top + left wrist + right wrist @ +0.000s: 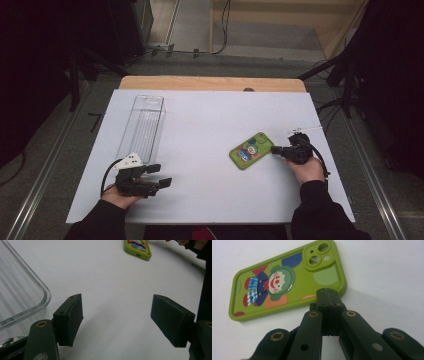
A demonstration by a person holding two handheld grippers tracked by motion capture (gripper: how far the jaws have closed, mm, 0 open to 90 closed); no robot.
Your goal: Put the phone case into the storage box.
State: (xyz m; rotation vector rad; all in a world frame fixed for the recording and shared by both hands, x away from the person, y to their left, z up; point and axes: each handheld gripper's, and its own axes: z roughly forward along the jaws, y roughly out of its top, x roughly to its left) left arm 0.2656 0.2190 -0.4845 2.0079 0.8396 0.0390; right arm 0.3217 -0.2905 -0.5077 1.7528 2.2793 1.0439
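Right gripper view shows the right gripper with its jaws pressed together on nothing, tips against the long edge of the green phone case, which lies flat on the white worktop, camera cutouts up. Well apart, the left gripper rests with jaws spread, just beside the clear plastic tray.

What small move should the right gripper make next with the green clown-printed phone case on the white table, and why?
Probably a gentle push toward the table's middle. The right gripper has its jaws shut with nothing between them, tips at the long edge of the green clown-printed phone case, which lies flat, so nudging suits better than pinching. The left gripper waits open beside the clear plastic tray.
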